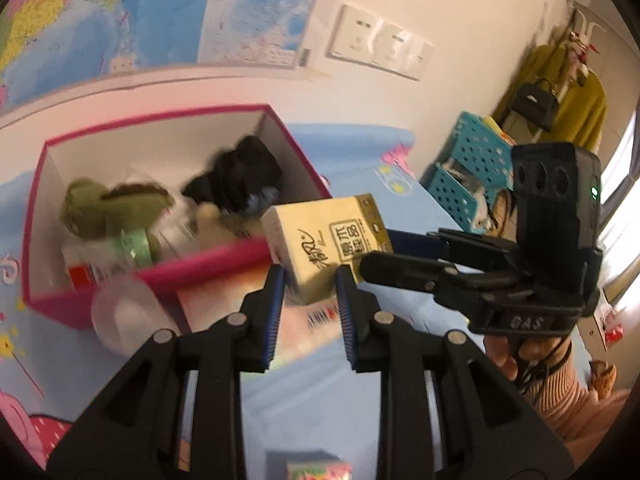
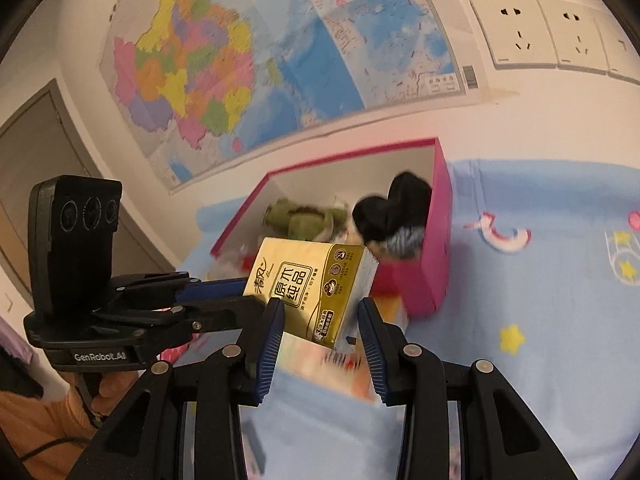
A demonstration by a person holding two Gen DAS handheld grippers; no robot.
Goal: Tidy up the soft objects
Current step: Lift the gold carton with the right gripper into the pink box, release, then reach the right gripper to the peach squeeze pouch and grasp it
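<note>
Both tools, the left tool (image 1: 310,280) and the right tool (image 2: 322,312), pinch the tissue pack (image 2: 316,288) between near-closed pads at its ends, a light, squashy, slick-wrapped bundle best held across its short sides

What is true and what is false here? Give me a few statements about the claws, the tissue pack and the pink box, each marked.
1. Both the left claw and the right claw grip the yellow tissue pack. True.
2. The pink box is empty. False: a green plush toy and a black soft item lie inside, among other things.
3. A coloured map hangs on the wall behind the box. True.
4. The tissue pack already lies inside the box. False: it is held up in front of the box.
</note>
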